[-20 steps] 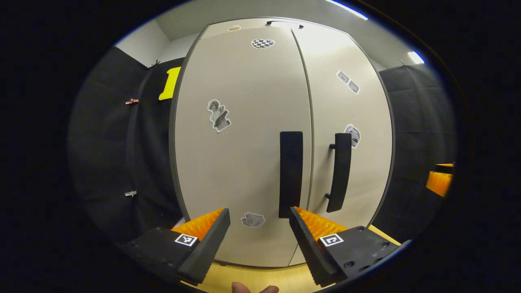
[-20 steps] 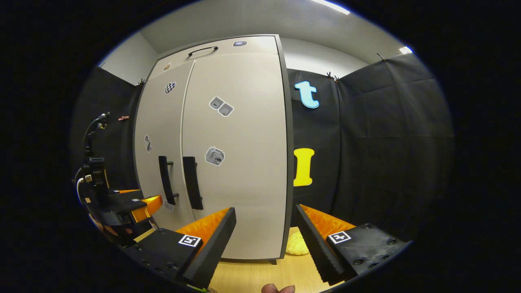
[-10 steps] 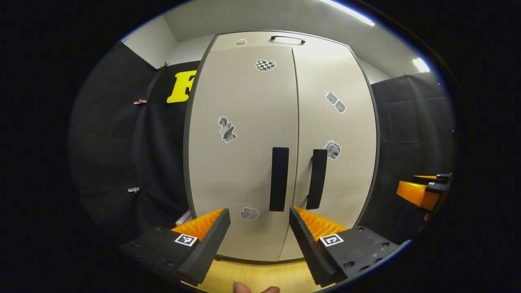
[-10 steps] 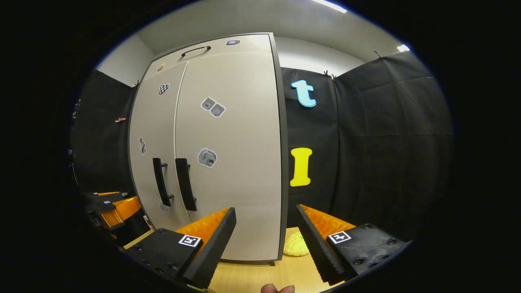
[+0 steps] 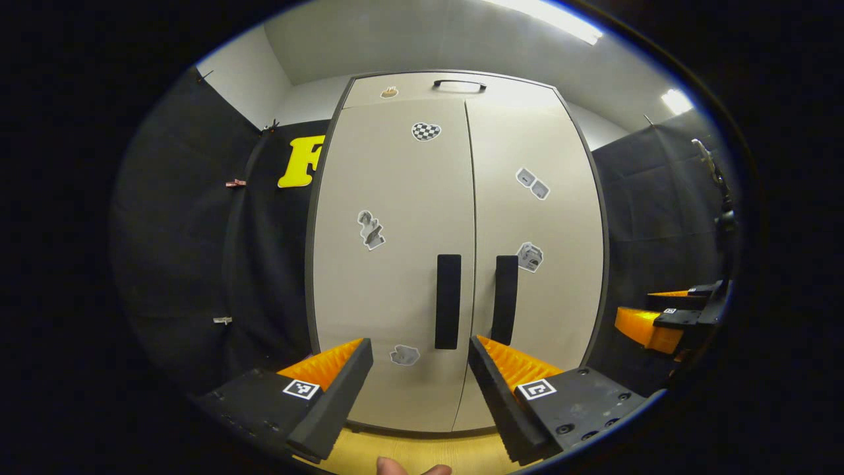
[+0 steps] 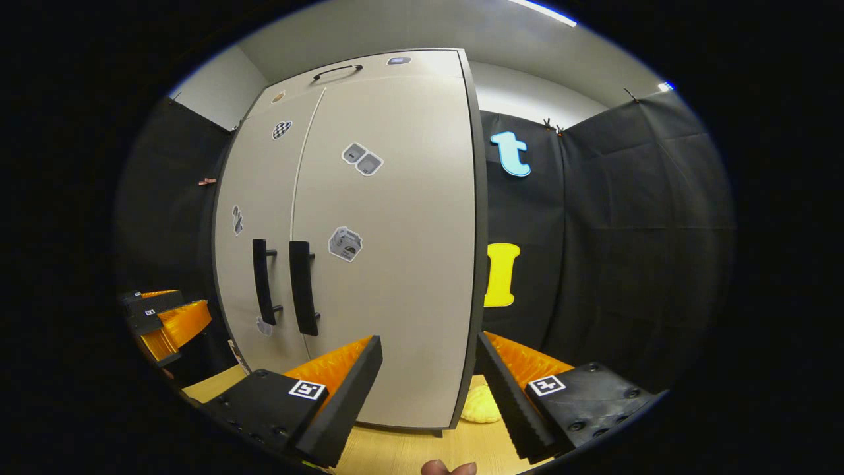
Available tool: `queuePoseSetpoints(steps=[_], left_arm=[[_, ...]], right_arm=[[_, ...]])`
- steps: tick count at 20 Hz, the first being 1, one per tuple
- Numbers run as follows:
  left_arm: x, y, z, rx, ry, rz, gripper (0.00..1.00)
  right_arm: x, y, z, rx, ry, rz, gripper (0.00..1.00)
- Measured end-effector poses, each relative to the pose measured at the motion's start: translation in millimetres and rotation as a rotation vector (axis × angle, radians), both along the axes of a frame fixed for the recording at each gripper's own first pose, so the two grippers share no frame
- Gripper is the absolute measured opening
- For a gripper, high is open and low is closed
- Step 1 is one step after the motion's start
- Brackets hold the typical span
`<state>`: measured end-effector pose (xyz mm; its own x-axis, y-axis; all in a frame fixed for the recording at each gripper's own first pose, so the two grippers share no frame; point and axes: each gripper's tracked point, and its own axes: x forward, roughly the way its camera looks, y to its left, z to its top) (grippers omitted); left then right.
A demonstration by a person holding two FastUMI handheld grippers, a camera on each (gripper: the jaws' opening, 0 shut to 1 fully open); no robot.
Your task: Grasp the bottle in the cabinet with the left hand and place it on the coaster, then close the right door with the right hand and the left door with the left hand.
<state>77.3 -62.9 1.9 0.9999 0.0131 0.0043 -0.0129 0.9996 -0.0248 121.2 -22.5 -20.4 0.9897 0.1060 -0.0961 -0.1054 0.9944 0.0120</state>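
Left gripper view: left gripper (image 5: pixel 420 389) at 6 o'clock, jaws spread wide, nothing between them, clear of the cabinet (image 5: pixel 458 264). Cabinet dead ahead, filling the centre. Left door (image 5: pixel 395 264) and right door (image 5: pixel 537 264) both flush, seam running 12 to 6. Two dark vertical handles, left handle (image 5: pixel 448 301) and right handle (image 5: pixel 506 300), sit side by side just either side of the seam, right above the jaw gap. Small stickers (image 5: pixel 371 229) scattered on both doors. Dark carry handle (image 5: pixel 459 84) on the cabinet top at 12 o'clock. Light wood table (image 5: pixel 402 452) under the cabinet at 6 o'clock. A fingertip (image 5: pixel 390 467) shows at the bottom edge. Right gripper (image 5: pixel 649 320) at 3 o'clock, well off the cabinet's right side; can't tell its jaw state from here.

Right gripper view: right gripper (image 6: pixel 428 396) at 6 o'clock, jaws spread, empty, aimed at the cabinet's right edge. Cabinet sits from 9 to 12 o'clock, seen at an angle, doors closed, handles near 9 o'clock. Left gripper at 8 o'clock, off to the cabinet's left. Pale yellow coaster (image 6: pixel 480 406) on the table at 6 o'clock, just beside the cabinet's right bottom corner, seen between the jaws. Bottle: can't tell where it is; the part of the coaster I can see has nothing on it.
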Motion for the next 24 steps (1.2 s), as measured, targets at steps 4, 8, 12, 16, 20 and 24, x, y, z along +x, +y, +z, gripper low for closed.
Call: queuePoseSetpoints(steps=[4,8,12,16,20,24], left_arm=[[1.4,-4.4,4.5,0.022,-0.015,0.023,0.93],[2.8,-7.4,-3.0,-0.002,0.005,0.032,0.93],[6.2,1.7,-3.1,-0.007,0.014,0.057,0.93],[5.0,7.8,-5.0,0.026,0.024,0.065,0.93],[-0.1,8.7,-13.6,0.035,0.058,0.027,0.94],[-4.4,16.8,-11.6,0.02,0.058,-0.005,0.93]], right_arm=[[2.8,5.0,-4.3,0.007,0.009,0.022,0.95],[2.9,8.4,-6.2,-0.006,0.009,0.039,0.95],[4.1,8.1,-7.8,-0.004,0.019,0.033,0.95],[3.4,14.7,-0.8,0.015,0.016,0.033,0.95],[-2.8,19.1,-3.0,0.023,0.018,0.03,0.95],[-14.6,22.0,-1.1,-0.01,0.01,0.015,0.95]])
